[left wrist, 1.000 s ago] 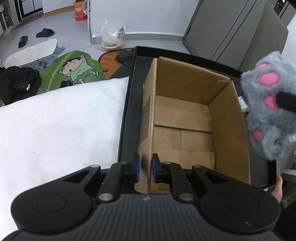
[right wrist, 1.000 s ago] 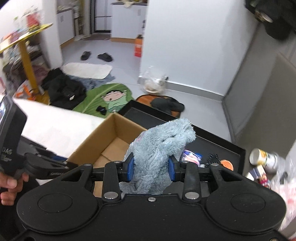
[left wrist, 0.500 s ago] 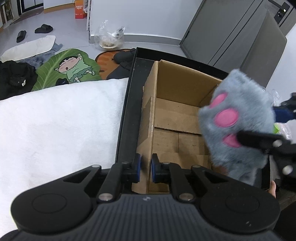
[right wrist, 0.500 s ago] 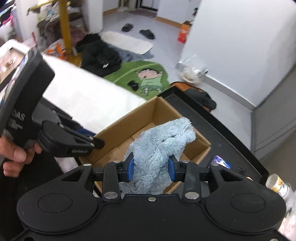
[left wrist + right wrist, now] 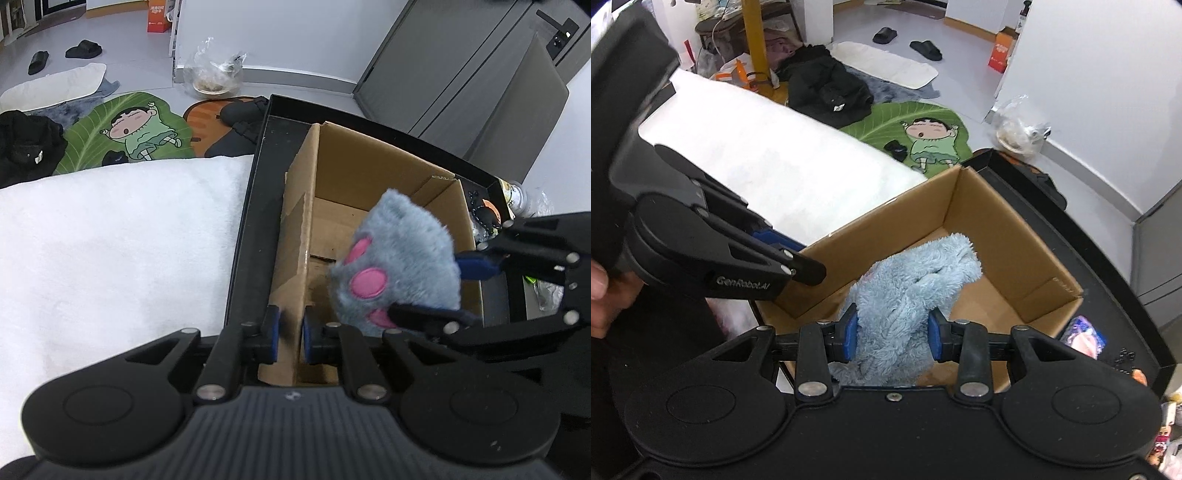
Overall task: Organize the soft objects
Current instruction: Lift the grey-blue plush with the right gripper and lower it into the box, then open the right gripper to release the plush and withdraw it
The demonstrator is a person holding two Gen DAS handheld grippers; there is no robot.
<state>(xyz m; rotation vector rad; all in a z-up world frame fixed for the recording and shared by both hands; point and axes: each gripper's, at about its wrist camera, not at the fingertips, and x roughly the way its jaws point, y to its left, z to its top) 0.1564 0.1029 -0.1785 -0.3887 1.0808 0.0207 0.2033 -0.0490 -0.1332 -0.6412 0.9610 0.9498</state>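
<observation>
An open cardboard box [image 5: 354, 177] stands in a black tray [image 5: 251, 229]; it also shows in the right wrist view [image 5: 979, 229]. My left gripper [image 5: 290, 330] is shut on the box's near left wall. My right gripper [image 5: 892, 339] is shut on a fluffy grey-blue plush paw [image 5: 916, 284] with pink pads and holds it inside the box's opening. In the left wrist view the paw [image 5: 402, 258] hangs over the box's right half, with the right gripper [image 5: 436, 291] reaching in from the right.
A white towel-covered surface [image 5: 110, 240] lies left of the tray. Small items [image 5: 1086, 336] lie in the tray right of the box. A cartoon floor mat [image 5: 125, 129], dark clothes [image 5: 827, 88] and slippers [image 5: 923, 48] are on the floor beyond.
My right gripper has carried the plush paw from right of the box to over and down into its opening. The left gripper has stayed clamped on the box wall.
</observation>
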